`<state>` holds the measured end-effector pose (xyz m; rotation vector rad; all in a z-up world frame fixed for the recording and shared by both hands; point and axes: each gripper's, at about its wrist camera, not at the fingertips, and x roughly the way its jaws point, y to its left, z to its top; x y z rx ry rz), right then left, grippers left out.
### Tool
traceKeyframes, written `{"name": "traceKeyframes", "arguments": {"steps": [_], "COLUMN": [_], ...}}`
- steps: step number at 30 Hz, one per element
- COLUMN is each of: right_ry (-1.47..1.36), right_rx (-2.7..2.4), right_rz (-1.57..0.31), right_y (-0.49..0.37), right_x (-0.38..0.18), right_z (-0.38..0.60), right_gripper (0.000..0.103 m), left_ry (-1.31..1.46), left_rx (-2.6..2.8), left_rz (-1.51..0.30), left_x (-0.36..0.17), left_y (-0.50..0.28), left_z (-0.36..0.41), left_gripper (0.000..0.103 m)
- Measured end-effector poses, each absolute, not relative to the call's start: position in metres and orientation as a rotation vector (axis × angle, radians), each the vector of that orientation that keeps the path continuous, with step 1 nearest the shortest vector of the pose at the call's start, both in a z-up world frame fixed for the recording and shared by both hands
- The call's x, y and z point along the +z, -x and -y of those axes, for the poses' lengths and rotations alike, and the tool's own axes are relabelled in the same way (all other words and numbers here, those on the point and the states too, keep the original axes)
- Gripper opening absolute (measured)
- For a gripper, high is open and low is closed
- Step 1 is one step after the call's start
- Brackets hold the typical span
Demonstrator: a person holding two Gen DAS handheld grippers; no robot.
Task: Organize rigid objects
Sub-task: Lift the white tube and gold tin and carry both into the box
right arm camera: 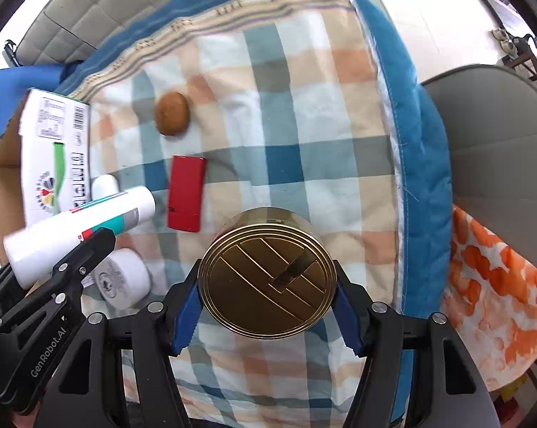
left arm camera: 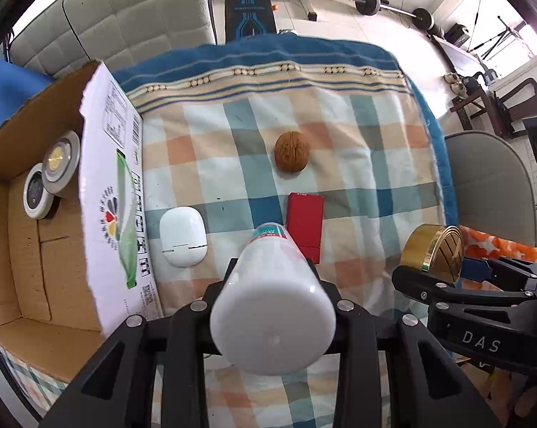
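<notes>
My left gripper is shut on a white bottle with a red and teal label, held above the checked cloth; the bottle also shows in the right wrist view. My right gripper is shut on a gold round tin, which also shows in the left wrist view. On the cloth lie a walnut, a red flat box and a white oval case. A white round jar lies near the left gripper. The cardboard box at left holds two round discs.
The checked cloth covers the table, with a blue border at the far and right edges. A grey chair stands to the right, with an orange patterned cloth beside it. A grey padded sofa is behind the box.
</notes>
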<state>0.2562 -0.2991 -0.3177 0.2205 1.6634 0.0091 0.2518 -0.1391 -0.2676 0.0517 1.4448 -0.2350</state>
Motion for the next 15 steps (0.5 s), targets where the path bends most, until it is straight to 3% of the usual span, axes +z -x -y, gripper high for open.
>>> {"name": "traceKeyframes", "arguments": {"steps": [6, 15], "right_ry": [-0.22, -0.226], "right_rx": [0.013, 0.048], "right_rz": [-1.62, -1.592], "right_y": [-0.245, -0.244], "right_x": [-0.286, -0.284], "right_z": [0.309, 0.283], "right_gripper": [0.067, 0.067], "left_ry": [-0.035, 0.019], "left_rx": [-0.246, -0.253], "left_rz": [-1.408, -1.35], "left_x": [-0.26, -0.25], "left_y": [-0.252, -0.249], "left_z": [0.106, 0.093], "left_gripper": [0.029, 0.029]}}
